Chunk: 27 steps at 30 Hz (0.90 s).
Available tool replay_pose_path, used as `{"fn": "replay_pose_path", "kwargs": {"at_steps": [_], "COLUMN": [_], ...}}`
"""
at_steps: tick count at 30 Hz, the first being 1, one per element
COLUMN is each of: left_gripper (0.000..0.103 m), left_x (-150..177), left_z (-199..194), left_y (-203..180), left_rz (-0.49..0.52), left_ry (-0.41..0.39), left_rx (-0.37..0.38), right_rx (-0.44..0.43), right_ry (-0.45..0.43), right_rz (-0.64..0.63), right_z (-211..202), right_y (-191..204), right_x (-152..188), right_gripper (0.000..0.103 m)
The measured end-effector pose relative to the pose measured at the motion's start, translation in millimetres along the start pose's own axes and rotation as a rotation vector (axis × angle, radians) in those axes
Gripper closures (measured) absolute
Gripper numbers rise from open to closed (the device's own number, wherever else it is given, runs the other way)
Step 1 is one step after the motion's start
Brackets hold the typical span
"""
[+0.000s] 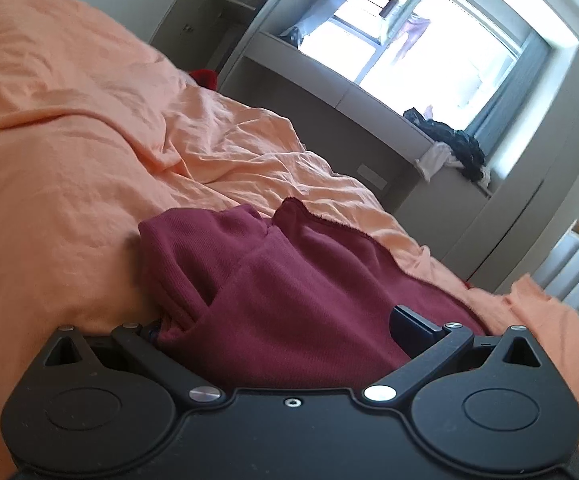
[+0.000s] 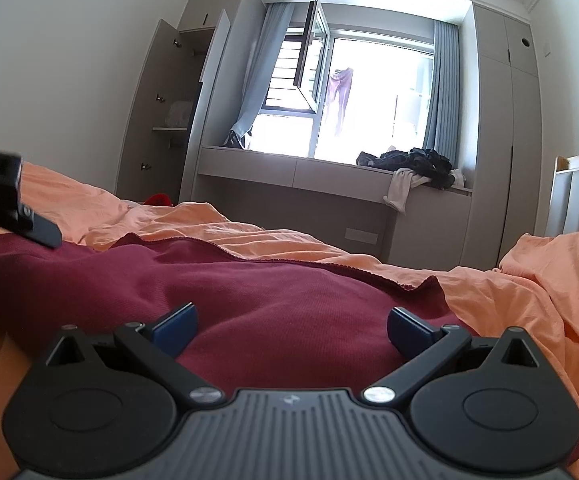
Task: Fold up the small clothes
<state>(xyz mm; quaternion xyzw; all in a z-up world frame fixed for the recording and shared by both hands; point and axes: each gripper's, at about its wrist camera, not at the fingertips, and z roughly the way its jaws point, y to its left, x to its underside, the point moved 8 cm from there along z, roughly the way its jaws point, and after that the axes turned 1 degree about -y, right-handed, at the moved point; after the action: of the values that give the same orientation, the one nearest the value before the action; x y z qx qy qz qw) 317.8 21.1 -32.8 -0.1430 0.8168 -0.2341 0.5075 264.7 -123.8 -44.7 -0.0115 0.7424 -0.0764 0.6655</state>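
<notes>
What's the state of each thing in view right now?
left claw: open, maroon garment bunched between its fingers
right claw: open, over the garment
maroon garment: rumpled, partly folded on the orange bedsheet
window: sash open
wardrobe door: open

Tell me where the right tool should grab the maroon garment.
Take the maroon garment at its raised far corner, coming in from the right over the orange bedsheet. That corner peaks off the sheet, so one finger of the right tool could probably slip under.
</notes>
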Motion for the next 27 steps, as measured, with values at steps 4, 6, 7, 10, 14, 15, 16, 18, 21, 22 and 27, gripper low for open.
{"fn": "replay_pose_path", "kwargs": {"at_steps": [4, 6, 7, 10, 14, 15, 16, 18, 21, 22, 27], "left_gripper": [0.030, 0.052, 0.071, 0.086, 0.089, 0.089, 0.089, 0.090, 0.090, 0.090, 0.089], "left_x": [-6.3, -10.9, -12.8, -19.5, -35.0, -38.5, -41.4, -45.2, -43.9, -42.0, -12.0], "left_z": [1.7, 3.4, 5.2, 9.4, 5.8, 5.1, 4.7, 3.0, 0.5, -0.6, -3.2], "left_y": [0.7, -3.0, -4.5, -11.5, -46.3, -58.6, -71.4, -103.2, -151.4, -165.3, -228.1], "left_rz": [-0.013, 0.024, 0.038, 0.055, 0.164, 0.196, 0.227, 0.301, 0.414, 0.446, 0.580], "left_ry": [0.002, -0.009, -0.004, 0.001, -0.056, -0.064, -0.067, -0.073, -0.081, -0.084, -0.070], "left_rx": [-0.089, -0.116, -0.122, -0.136, -0.090, -0.067, -0.045, 0.012, 0.103, 0.127, 0.247], "right_rx": [-0.002, -0.007, -0.012, -0.031, -0.065, -0.076, -0.089, -0.117, -0.135, -0.123, -0.067], "right_ry": [0.008, 0.012, 0.013, 0.019, 0.036, 0.041, 0.048, 0.058, 0.064, 0.063, 0.120], "right_rz": [-0.014, -0.031, -0.041, -0.073, -0.119, -0.132, -0.147, -0.175, -0.226, -0.240, -0.184], "right_z": [0.1, -1.1, -1.8, -4.4, -8.5, -9.4, -11.0, -14.9, -20.8, -22.3, -21.6], "right_y": [0.5, 0.2, 0.1, -0.6, -1.4, -2.4, -3.9, -7.2, -21.0, -29.7, -94.5], "right_x": [-2.8, -5.0, -5.8, -7.6, -10.4, -11.5, -12.5, -15.1, -20.6, -22.0, -20.1], "right_gripper": [0.000, 0.000, 0.000, 0.000, 0.000, 0.000, 0.000, 0.000, 0.000, 0.000, 0.000]}}
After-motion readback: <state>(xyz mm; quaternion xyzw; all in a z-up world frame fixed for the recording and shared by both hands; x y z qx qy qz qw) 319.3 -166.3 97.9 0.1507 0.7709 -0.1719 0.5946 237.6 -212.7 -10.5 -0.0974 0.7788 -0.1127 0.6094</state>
